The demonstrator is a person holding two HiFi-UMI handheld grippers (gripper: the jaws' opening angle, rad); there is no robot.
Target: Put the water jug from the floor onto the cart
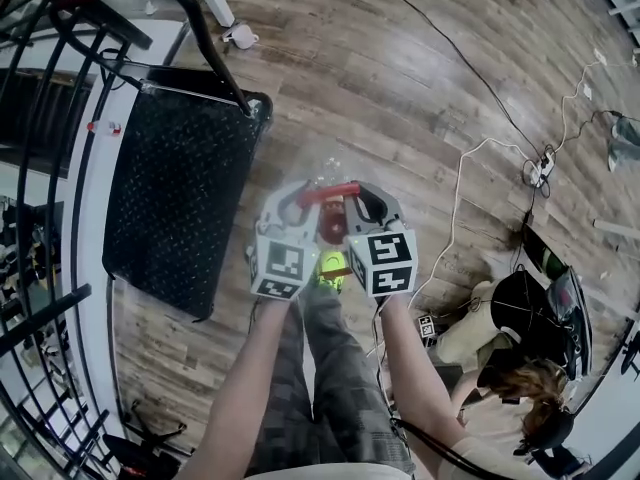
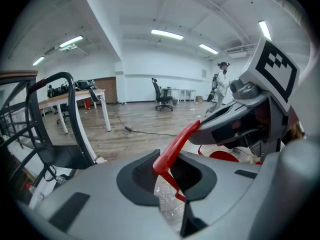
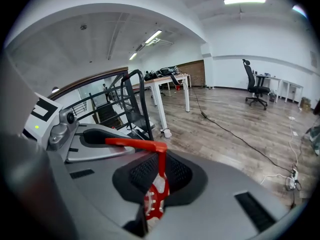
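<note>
- Floor: wood boards, fills most of the head view.
- Cart: stands at 9 o'clock of the grippers, with a black studded deck and a black tube bar arching over its far end at 11 o'clock; carries nothing on the deck.
- Second person: sits low on the floor at 4 o'clock, amid dark gear.
- Jug: clear plastic, hangs under the two grippers over the boards, just beside the deck's edge at 3 o'clock of the cart; not on the cart. Shows as crinkled clear plastic below the jaws in the left gripper view.
- Left gripper: jaws narrow, clamped on the 9 o'clock end of the handle.
- Right gripper: jaws nearly together, clamped on the 3 o'clock end, where the handle turns down.
- Handle: red, spans level between the two grippers and touches the pads of both.
- Cap: red, ribbed, sits right under the right jaws.
- Cable: runs across the boards from 1 o'clock to a power strip at 3 o'clock.
</note>
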